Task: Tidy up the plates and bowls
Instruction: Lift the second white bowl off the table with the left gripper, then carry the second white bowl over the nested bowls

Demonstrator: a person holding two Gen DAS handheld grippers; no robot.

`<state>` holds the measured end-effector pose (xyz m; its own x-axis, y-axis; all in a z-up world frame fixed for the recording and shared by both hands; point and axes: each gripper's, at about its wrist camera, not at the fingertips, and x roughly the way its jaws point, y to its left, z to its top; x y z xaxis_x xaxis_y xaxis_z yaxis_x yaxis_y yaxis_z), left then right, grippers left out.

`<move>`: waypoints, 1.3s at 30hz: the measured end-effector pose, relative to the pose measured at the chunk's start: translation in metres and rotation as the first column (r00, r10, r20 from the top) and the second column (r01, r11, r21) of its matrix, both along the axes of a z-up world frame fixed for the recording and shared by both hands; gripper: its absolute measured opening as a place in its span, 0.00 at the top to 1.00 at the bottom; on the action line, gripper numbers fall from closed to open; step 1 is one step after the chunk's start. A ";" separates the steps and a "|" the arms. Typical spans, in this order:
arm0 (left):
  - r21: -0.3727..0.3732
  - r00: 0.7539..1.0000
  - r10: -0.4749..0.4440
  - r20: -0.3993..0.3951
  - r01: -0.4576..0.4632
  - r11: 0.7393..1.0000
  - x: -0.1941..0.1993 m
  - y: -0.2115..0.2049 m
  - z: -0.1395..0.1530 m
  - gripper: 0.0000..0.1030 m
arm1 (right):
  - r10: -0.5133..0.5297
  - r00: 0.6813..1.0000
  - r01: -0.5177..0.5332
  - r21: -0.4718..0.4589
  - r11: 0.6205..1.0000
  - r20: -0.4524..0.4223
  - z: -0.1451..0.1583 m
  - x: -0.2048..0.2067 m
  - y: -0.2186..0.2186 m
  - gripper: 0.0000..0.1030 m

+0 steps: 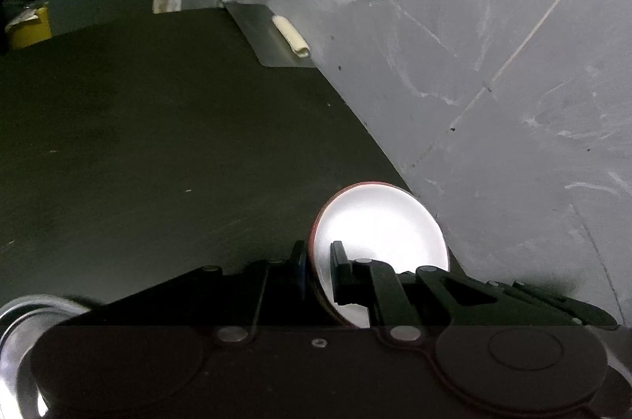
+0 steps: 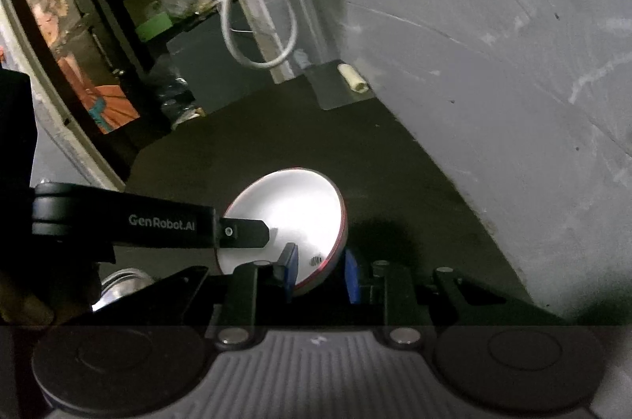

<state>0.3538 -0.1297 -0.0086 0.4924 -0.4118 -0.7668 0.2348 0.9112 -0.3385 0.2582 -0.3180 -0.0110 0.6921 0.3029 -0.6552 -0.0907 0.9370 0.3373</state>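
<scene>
Right wrist view: a round bowl with a white inside and a red outer rim (image 2: pixel 288 217) hangs tilted above the dark matte tabletop (image 2: pixel 395 158), pinched at two places on its rim. The right gripper (image 2: pixel 322 272) clamps the near rim between its blue pads, one inside, one outside; the left gripper (image 2: pixel 252 232) reaches in from the left and grips the opposite edge. Left wrist view shows the same bowl (image 1: pixel 379 221) with the left gripper (image 1: pixel 318 270) closed on its rim, close to the grey scuffed wall (image 1: pixel 493 63). A shiny metal bowl (image 1: pixel 23 336) sits at lower left. Judged from this, organizing is under way: one bowl is lifted, not yet placed; no stack is visible.
</scene>
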 end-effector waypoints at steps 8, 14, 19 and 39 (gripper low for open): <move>-0.008 0.998 0.062 0.030 -0.062 0.998 -0.040 0.039 0.016 0.88 | 0.063 0.997 -0.063 0.004 0.998 0.034 0.016 -0.027 0.032 0.73; -0.012 0.995 0.097 0.039 -0.097 0.995 -0.070 0.068 0.021 0.88 | 0.108 0.993 -0.109 0.009 0.994 0.047 0.024 -0.053 0.056 0.73; -0.011 0.993 0.113 0.039 -0.113 0.994 -0.096 0.091 0.022 0.88 | 0.137 0.989 -0.138 0.017 0.990 0.045 0.026 -0.075 0.072 0.73; -0.023 0.991 0.129 0.021 -0.128 0.991 -0.184 0.134 0.017 0.88 | 0.216 0.976 -0.217 0.036 0.975 0.030 0.031 -0.158 0.104 0.73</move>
<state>0.1701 0.0043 0.0080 0.5594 -0.3603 -0.7465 0.1241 0.9269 -0.3543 0.1003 -0.2145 0.0200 0.6234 0.4723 -0.6231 -0.2991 0.8804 0.3681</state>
